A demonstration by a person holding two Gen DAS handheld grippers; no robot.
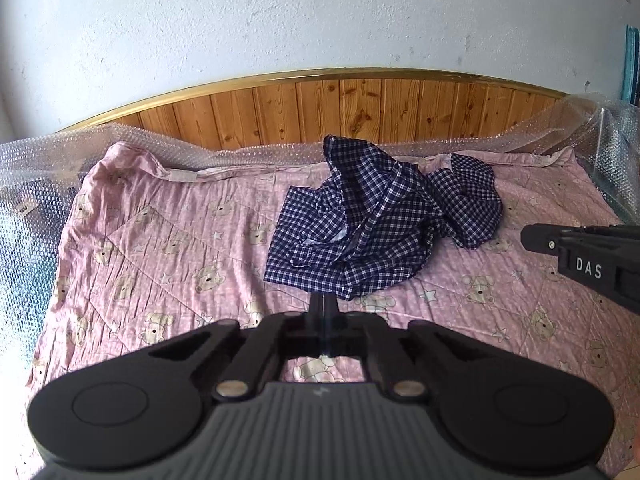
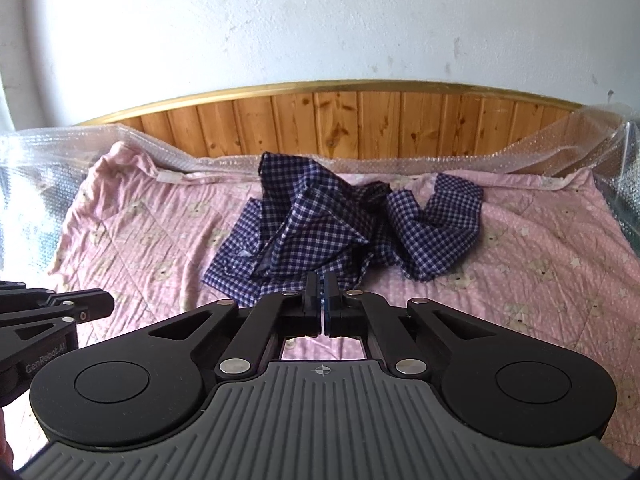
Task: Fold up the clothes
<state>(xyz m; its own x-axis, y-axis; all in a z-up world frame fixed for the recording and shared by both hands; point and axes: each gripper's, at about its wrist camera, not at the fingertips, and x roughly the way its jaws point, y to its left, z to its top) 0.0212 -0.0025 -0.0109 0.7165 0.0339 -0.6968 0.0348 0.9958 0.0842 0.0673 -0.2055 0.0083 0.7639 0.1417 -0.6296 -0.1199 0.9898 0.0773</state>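
The shirt (image 1: 380, 220) lies in a crumpled heap on the quilt (image 1: 160, 240), at the centre of the left wrist frame and slightly right of the middle. The quilt covers the bed, and the bubble wrap (image 1: 48, 152) runs along its far edge and down both sides of the frame. Behind that stands the headboard (image 1: 320, 112), with the wall (image 1: 280, 12) above it in the upper half. The left gripper (image 1: 323, 300) sits at lower centre, its fingers just before the shirt's near edge (contact cannot be told). The right gripper (image 1: 532, 238) enters from the right edge, beside the shirt's right part and apart from it.
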